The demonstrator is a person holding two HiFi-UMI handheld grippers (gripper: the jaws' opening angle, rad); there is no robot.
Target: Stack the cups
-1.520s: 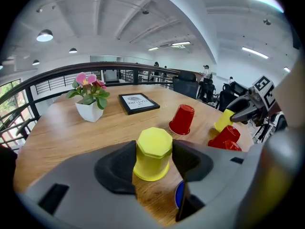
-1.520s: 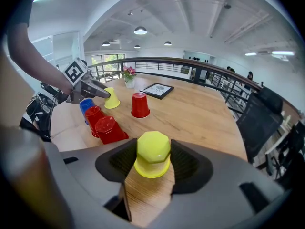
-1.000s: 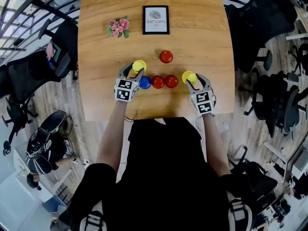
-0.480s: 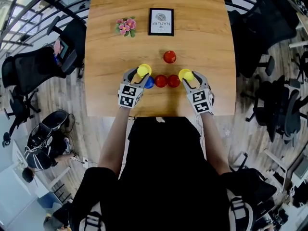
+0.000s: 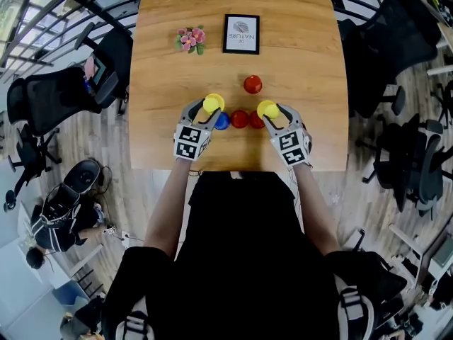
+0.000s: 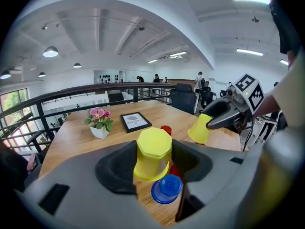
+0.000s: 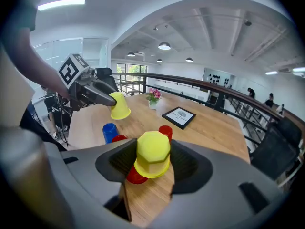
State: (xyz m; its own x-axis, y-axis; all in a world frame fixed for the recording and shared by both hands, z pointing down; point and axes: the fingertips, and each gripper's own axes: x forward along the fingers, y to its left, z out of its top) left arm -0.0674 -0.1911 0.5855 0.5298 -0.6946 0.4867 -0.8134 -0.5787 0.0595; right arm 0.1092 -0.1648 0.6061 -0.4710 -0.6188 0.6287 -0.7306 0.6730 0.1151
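The left tool [image 5: 208, 110] pinched a first yellow cup [image 6: 152, 152], bottom up, in the air above the surface [image 5: 304, 48]. The right tool [image 5: 272, 114] pinched a second yellow cup [image 7: 152, 155] the same way. Between the tools, a blue cup [image 5: 222, 121] and two red cups [image 5: 240, 119] stood upside down in a row on the surface. A third red cup [image 5: 252, 84] stood alone farther back. A picture frame [image 5: 241, 33] and a small flower pot [image 5: 189, 39] sat at the far end.
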